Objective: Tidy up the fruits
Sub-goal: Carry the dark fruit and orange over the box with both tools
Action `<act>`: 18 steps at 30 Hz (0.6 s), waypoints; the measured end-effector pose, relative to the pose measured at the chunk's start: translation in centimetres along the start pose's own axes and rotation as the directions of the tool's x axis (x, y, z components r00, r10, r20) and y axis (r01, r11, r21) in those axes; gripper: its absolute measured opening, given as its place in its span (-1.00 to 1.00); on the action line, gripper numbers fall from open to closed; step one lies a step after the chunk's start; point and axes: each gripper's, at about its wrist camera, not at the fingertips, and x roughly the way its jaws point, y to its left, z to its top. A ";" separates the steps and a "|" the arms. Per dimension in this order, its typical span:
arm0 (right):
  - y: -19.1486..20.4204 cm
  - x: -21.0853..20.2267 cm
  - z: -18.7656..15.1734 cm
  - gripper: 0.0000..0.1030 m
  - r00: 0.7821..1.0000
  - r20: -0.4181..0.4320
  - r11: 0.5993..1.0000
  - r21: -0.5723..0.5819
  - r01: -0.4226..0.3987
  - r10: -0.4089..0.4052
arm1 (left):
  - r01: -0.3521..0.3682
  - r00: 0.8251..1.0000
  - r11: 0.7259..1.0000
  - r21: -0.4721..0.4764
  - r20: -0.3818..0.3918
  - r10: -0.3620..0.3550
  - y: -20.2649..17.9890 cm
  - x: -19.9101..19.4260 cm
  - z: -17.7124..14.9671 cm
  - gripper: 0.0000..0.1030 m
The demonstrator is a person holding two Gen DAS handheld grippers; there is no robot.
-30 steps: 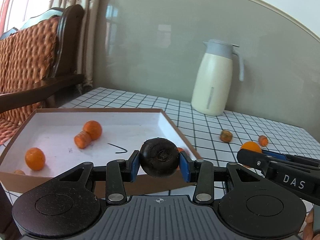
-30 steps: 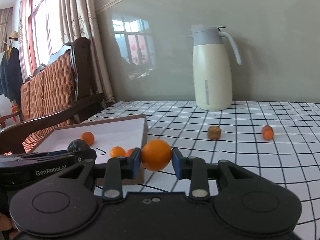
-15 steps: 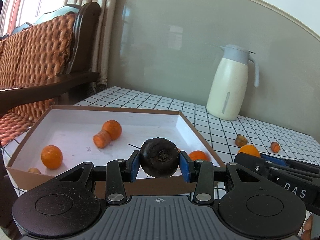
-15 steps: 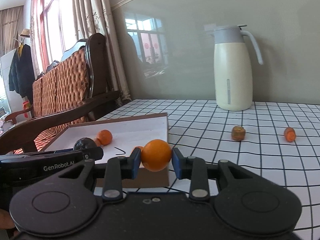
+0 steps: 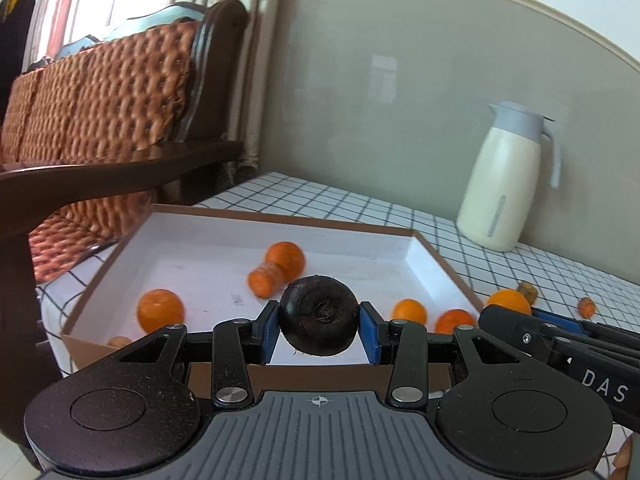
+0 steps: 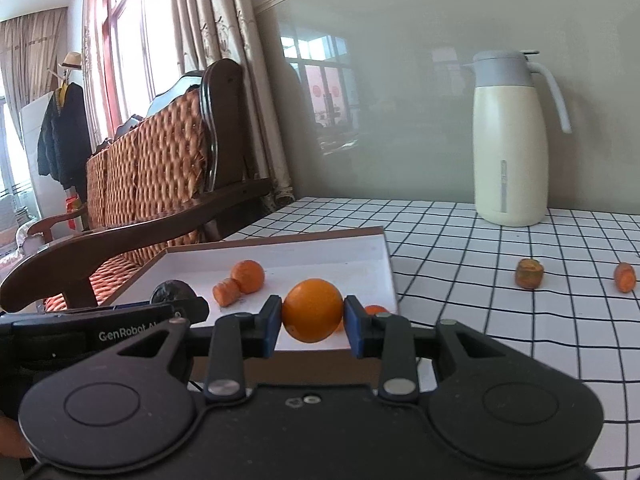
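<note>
Both grippers have advanced toward the box (image 5: 448, 268) over the last second. A second ago the left wrist view looked across its near wall from farther back; now the near brown edge sits directly beneath the fingers and the white floor fills the middle of that view. The right wrist view shows the same closing-in, with the box's right wall now at about 1 o'clock from the held fruit. Judgement: both are in the carry phase, arriving over the drop zone; release has not yet happened.

Left gripper (image 5: 319, 322): jaws narrowed to the width of one fruit, blue pads pressed on either side of the dark fruit (image 5: 319, 316), which hangs above the box's near edge, stem end facing the camera. Grip looks centred and secure.

Right gripper (image 6: 313, 318): jaws likewise closed around the orange (image 6: 313, 310), pads touching both flanks. It sits just short of the box's near right corner.

Inside the box: several small oranges and a carrot piece (image 5: 265, 281) at about 11 o'clock from the dark fruit.

Outstanding on the checked tablecloth (image 6: 500, 320): a brownish stub (image 6: 529, 274) and an orange stub (image 6: 625, 277), at about 2 o'clock from the right gripper, well apart from the box. The thermos jug (image 6: 510, 140) stands beyond them.
</note>
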 end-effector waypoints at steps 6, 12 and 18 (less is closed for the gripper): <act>1.0 1.1 0.1 -0.52 1.000 -0.009 1.000 -0.017 -0.014 0.014 | -0.037 0.999 0.999 -0.018 0.004 0.037 1.5 0.5 0.3 -0.18; 1.5 1.7 0.2 -0.52 1.000 -0.008 1.000 -0.024 -0.016 0.016 | -0.063 0.998 0.997 -0.034 0.014 0.064 2.7 0.8 0.7 -0.18; 1.5 2.1 0.4 -0.52 1.000 -0.004 1.000 -0.020 -0.016 0.016 | -0.079 0.997 0.996 -0.037 0.018 0.079 3.4 1.1 1.0 -0.18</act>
